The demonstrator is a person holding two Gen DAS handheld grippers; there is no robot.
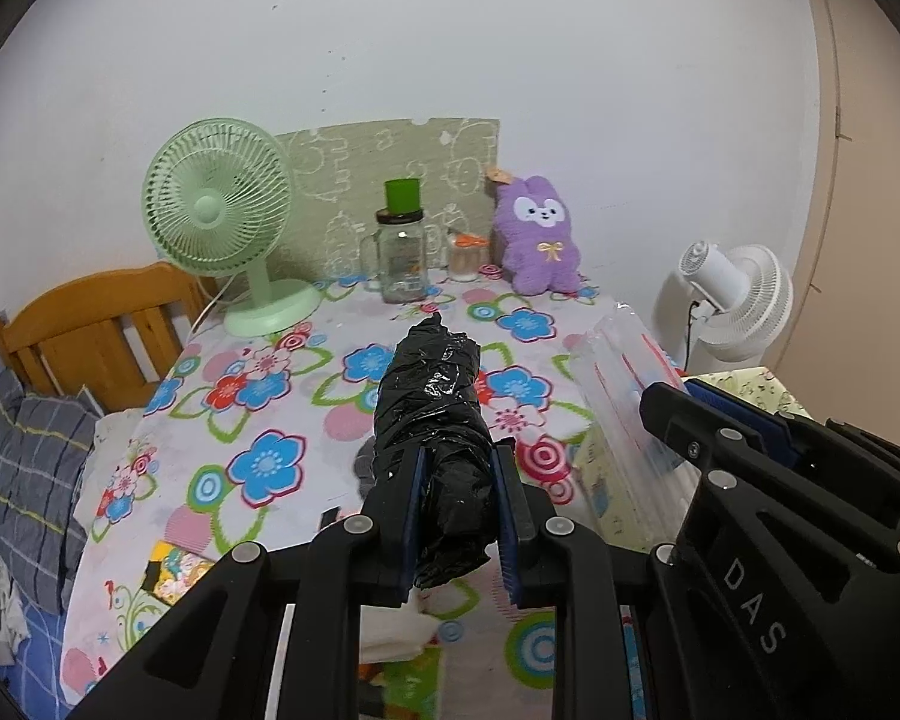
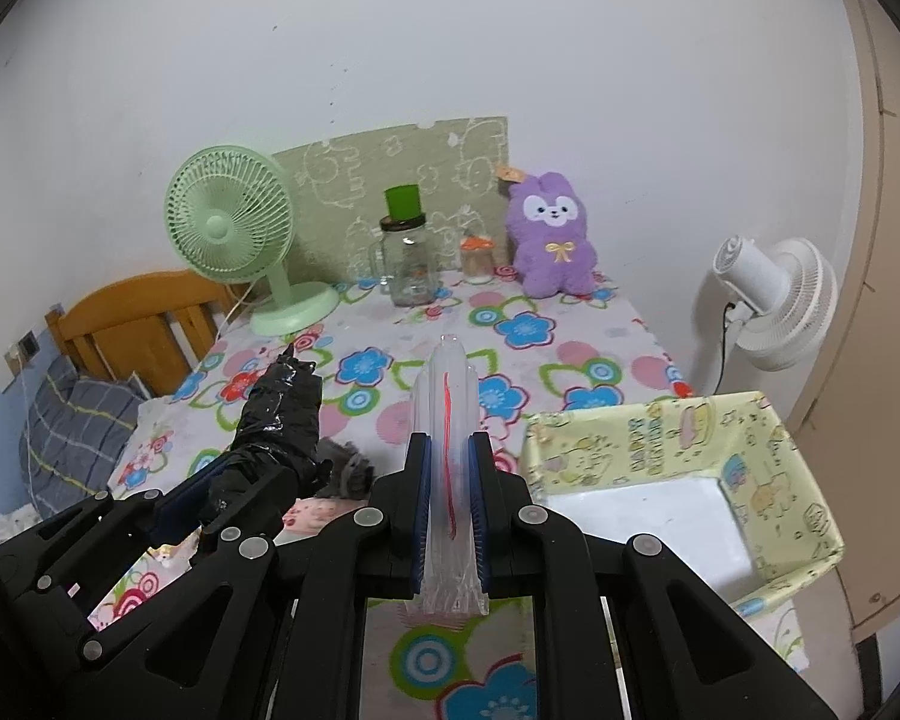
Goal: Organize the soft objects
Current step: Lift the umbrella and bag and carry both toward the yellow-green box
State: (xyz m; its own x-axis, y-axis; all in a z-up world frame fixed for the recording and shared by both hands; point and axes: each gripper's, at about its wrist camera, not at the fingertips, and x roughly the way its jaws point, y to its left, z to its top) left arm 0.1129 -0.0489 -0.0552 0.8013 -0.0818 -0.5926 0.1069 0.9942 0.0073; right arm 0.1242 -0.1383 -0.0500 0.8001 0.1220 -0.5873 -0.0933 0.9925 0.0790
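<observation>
My left gripper is shut on a crumpled black plastic bag roll, held above the flowered tablecloth. In the right wrist view that same black roll sticks out at the left. My right gripper is shut on a clear folded plastic bag with a red stripe, also lifted off the table; the left wrist view shows this clear bag at the right. A yellow patterned fabric box with a white inside stands open at the right. A purple plush rabbit sits at the back.
At the back stand a green desk fan, a glass jar with a green cup on top and a small orange-lidded jar. A grey fuzzy item lies on the cloth. White fan right, wooden headboard left.
</observation>
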